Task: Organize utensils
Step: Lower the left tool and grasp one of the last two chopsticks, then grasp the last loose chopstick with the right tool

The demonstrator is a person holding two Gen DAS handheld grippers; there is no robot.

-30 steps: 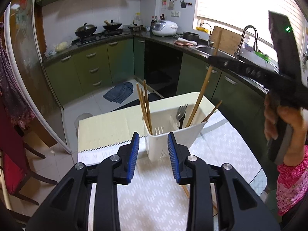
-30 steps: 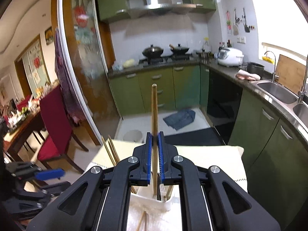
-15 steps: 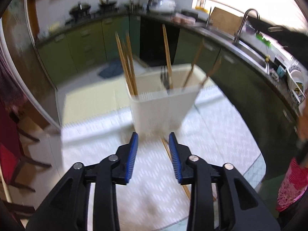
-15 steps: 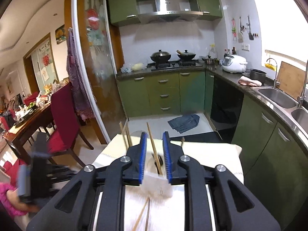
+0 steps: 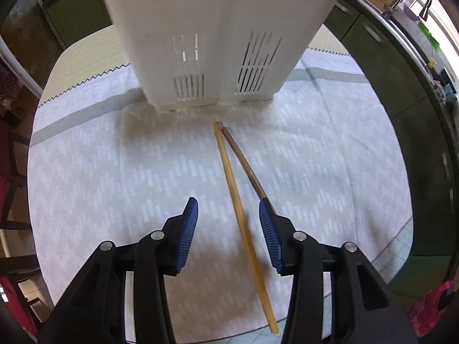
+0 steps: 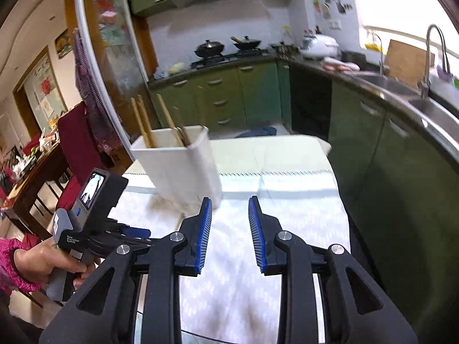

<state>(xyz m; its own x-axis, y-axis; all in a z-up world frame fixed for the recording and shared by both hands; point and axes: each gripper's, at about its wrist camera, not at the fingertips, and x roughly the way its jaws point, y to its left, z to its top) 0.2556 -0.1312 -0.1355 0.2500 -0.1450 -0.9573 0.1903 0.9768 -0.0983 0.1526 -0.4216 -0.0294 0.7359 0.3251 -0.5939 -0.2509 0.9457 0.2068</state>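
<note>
A white slotted utensil holder (image 5: 221,37) stands on the patterned tablecloth (image 5: 114,172). It also shows in the right wrist view (image 6: 180,166), with several wooden chopsticks (image 6: 143,123) standing in it. Two chopsticks lie on the cloth: a light one (image 5: 238,197) and a darker one (image 5: 243,163). My left gripper (image 5: 228,212) is open, low over the cloth, with the light chopstick between its fingers. My right gripper (image 6: 229,215) is open and empty, to the right of the holder. The left gripper's handle (image 6: 86,200) shows at the left of the right wrist view.
Green kitchen cabinets (image 6: 229,91) and a counter with a sink (image 6: 401,86) run behind and to the right. A red chair (image 6: 74,140) and a dining table (image 6: 34,166) stand at the left. A yellow mat (image 6: 264,149) lies behind the holder.
My right gripper let go of the chopstick into the holder, opened wide and drew back to the right. My left gripper dropped down to the cloth and now straddles the light chopstick.
</note>
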